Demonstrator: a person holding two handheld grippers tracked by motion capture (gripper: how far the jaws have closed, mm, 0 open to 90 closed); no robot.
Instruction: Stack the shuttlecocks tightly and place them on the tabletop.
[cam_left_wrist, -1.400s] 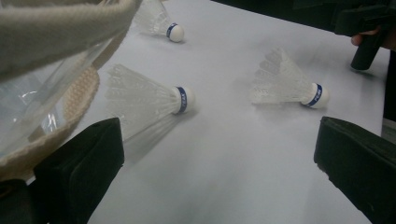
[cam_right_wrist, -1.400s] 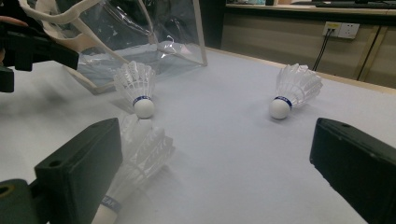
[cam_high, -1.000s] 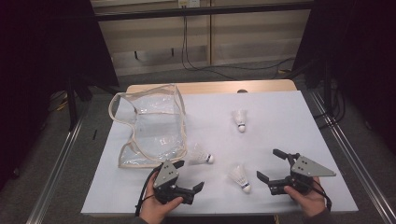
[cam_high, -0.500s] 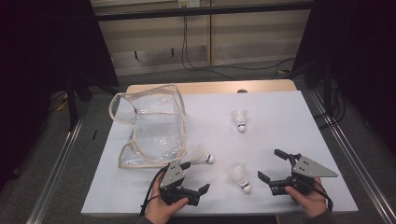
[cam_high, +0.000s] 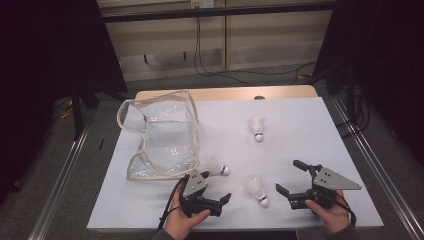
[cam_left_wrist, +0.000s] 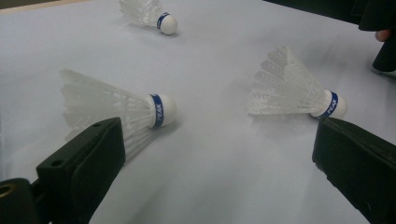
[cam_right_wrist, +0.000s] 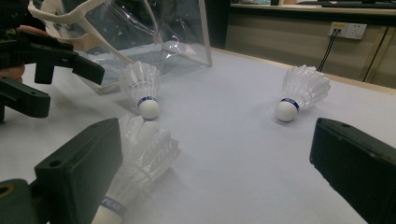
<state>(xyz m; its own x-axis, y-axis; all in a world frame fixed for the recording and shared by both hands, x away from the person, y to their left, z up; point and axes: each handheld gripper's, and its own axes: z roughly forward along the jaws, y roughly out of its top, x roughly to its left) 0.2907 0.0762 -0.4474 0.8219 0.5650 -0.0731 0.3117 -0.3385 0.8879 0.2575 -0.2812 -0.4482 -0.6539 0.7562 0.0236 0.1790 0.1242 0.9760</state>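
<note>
- Both claws are spread wide and hold nothing: the left gripper (cam_high: 224, 200) sits at the near edge of the table, and the right gripper (cam_high: 291, 180) sits off to its right, jaws pointing inward toward the left one.
- Between the two claws lies a white feathered shuttlecock with a blue band and rounded cork tip (cam_high: 257, 190), on its side, just ahead of the right claw's left jaw (cam_right_wrist: 135, 163).
- Just beyond the left claw lies a second white feathered shuttlecock (cam_high: 216, 165), near its left jaw in the left gripper view (cam_left_wrist: 121, 109), almost touching the bag's front edge.
- Well beyond the right claw rests a third white shuttlecock (cam_high: 257, 128), alone on open table.
- Ahead of the left claw stands a clear soft-plastic bag with cream fabric trim (cam_high: 160, 137), mouth gaping; it looks empty, though glare on the plastic makes that hard to confirm.
- Progress, as I judge it: nothing is bagged yet, so all three shuttlecocks remain to be picked up.
- Feather skirts are light, ribbed and crushable; cork tips smooth and round; the white table sheet (cam_high: 310, 125) is matte and flat.
</note>
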